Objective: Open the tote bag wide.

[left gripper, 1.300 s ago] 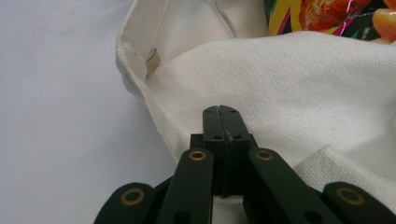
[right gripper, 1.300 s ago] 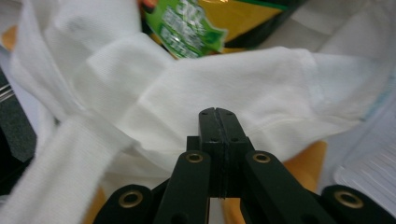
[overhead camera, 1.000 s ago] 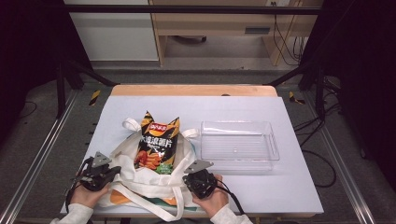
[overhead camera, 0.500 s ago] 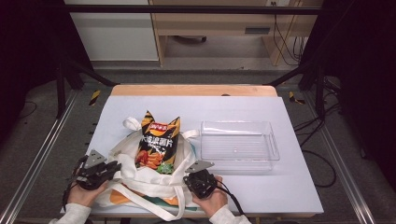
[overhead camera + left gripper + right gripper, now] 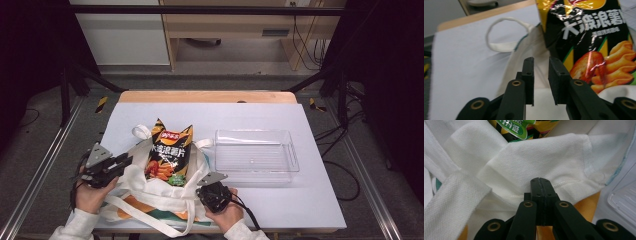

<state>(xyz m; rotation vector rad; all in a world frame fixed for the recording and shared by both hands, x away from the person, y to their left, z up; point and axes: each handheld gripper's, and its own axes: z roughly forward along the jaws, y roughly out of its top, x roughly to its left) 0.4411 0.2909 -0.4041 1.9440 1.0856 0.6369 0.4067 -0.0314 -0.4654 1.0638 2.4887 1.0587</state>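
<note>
**Chip bag half out of the tote, one gripper clamped on the cloth**

My right gripper (image 5: 541, 181) is clenched, its two black jaws pressed flat together with no gap, pinching the white cloth of the tote bag (image 5: 529, 162) at a stitched edge. In the high view that gripper (image 5: 209, 181) sits at the near right corner of the bag, with my right hand (image 5: 226, 212) behind it by the table's front edge.

My left gripper (image 5: 541, 62) is released: the jaws stand a little apart and nothing lies between them. They hover over the left side of the tote, pointing toward the chip bag (image 5: 589, 45), which lies just beyond and to one side of the tips. I cannot tell whether the jaws touch the cloth. From above, this gripper (image 5: 120, 162) is at the bag's left edge, held in my left hand (image 5: 92, 192).

The chip bag (image 5: 169, 155), black and yellow with orange chips pictured on it, lies on the tote bag (image 5: 150, 197), its lower end tucked into the cloth and its upper end reaching out toward the far side. One white loop handle (image 5: 506, 35) lies flat on the table (image 5: 240, 117) beside the chip bag's top.

A clear plastic tray (image 5: 256, 156) sits to the right of the tote, close beside it.
</note>
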